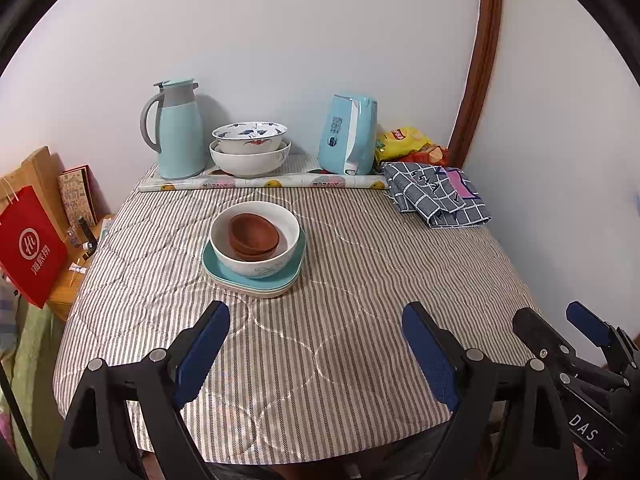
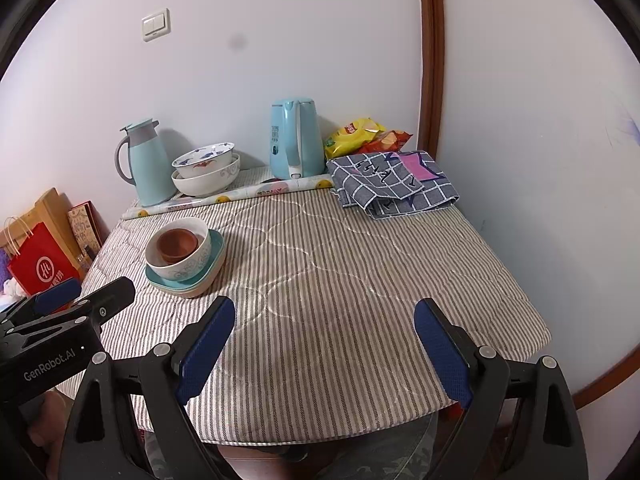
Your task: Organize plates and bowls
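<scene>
both grippers, left and right, hang spread wide and empty over the near table. mid-table stack: brown bowls inside white bowl on plates. looks sorted; back bowls nested, perhaps left alone.

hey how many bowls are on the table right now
5. Two brown bowls sit nested inside a white bowl on the stacked plates mid-table. A blue-patterned bowl sits in a larger white bowl by the wall. More could be hidden within the stacks.
</scene>
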`<state>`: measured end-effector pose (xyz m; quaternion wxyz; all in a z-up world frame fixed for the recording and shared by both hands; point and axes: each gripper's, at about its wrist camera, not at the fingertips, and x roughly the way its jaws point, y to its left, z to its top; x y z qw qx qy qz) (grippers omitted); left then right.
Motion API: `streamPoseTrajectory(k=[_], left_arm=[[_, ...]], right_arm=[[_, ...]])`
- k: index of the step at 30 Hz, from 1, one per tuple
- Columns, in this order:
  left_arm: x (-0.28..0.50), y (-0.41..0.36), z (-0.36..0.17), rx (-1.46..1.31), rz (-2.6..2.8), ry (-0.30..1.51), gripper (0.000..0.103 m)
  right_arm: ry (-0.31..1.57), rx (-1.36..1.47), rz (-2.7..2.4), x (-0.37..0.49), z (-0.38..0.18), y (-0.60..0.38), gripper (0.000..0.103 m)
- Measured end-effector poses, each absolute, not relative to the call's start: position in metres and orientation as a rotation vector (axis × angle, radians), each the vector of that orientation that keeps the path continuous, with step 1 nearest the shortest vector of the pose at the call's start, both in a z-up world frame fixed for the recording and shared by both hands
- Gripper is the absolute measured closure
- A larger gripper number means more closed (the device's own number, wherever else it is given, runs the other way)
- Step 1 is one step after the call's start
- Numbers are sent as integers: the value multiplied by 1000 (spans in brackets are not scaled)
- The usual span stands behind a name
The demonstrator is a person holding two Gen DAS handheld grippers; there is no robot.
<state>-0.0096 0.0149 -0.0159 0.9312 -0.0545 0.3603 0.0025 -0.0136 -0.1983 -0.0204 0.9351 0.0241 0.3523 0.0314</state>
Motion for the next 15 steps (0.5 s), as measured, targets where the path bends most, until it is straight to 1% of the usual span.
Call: streamPoseTrajectory(k=[15], left_arm=[[-10, 16, -15, -110, 7, 734, 15]], right_arm=[[717, 48, 67, -15, -19, -197, 13]])
